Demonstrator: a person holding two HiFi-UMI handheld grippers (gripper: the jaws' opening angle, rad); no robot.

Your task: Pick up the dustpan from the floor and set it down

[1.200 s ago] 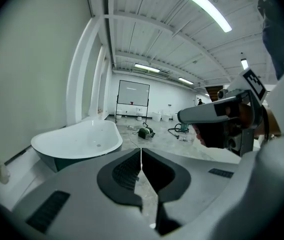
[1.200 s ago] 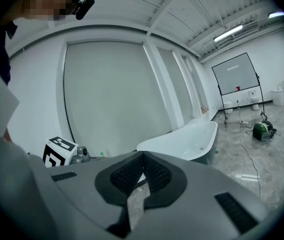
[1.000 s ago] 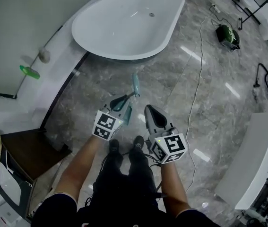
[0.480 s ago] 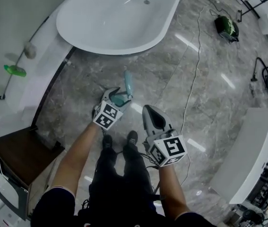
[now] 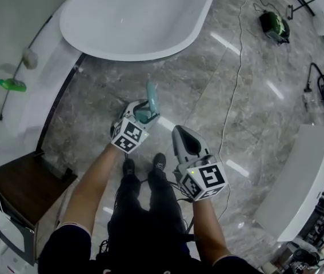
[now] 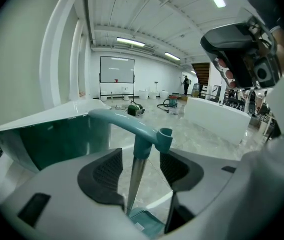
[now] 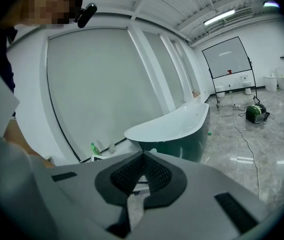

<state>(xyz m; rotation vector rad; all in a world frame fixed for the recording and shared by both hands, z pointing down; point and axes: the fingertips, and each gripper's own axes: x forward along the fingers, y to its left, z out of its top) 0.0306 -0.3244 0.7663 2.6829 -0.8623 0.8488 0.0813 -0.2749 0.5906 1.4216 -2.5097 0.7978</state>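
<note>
The set-down looks finished. The left gripper [image 5: 143, 109] has just spread its jaws, and the upright handle of the dustpan [image 5: 151, 91] stands loose between them. The pan is apparently on the floor, short of the bathtub [image 5: 133, 21]. The right gripper [image 5: 183, 135] is pressed together and empty. Next (my guess): back off without tipping the dustpan.

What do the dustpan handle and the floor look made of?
Dustpan handle: matte teal grip, likely plastic, on a shiny silvery shaft, probably metal. Floor: grey veined stone or stone-look tile, polished; it mirrors the ceiling lights.
</note>
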